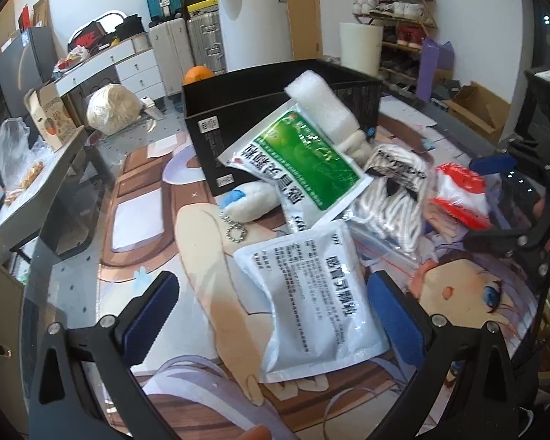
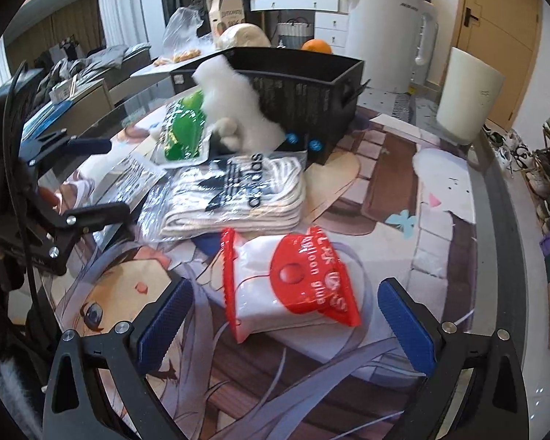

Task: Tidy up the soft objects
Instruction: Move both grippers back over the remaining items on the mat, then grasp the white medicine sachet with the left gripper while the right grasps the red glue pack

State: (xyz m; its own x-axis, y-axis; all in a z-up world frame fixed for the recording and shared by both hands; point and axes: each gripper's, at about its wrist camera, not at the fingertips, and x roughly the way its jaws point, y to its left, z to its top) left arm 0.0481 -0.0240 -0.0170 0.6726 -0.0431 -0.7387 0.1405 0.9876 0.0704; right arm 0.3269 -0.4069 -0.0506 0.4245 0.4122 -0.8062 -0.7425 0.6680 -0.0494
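Observation:
A black storage box (image 1: 216, 146) (image 2: 311, 91) stands at the back of a table with an anime-print mat. In front of it lie soft things: a white foam roll (image 1: 321, 104) (image 2: 234, 106) leaning on the box, a green-and-white packet (image 1: 300, 154) (image 2: 183, 132), a white packet with black print (image 1: 311, 300), a small white plush with a keychain (image 1: 249, 201), a bagged pack of white socks (image 1: 392, 194) (image 2: 238, 194) and a red-and-white bag (image 1: 462, 194) (image 2: 293, 286). My left gripper (image 1: 271, 308) is open around the white packet. My right gripper (image 2: 286, 311) is open around the red-and-white bag.
A white bin (image 2: 469, 99) and a white appliance (image 2: 388, 25) stand behind the table. An orange (image 2: 317, 46) shows behind the box. Shoe racks (image 1: 396, 11), suitcases (image 1: 187, 33) and cardboard boxes (image 1: 473, 106) line the room. A side table (image 1: 36, 187) stands to the left.

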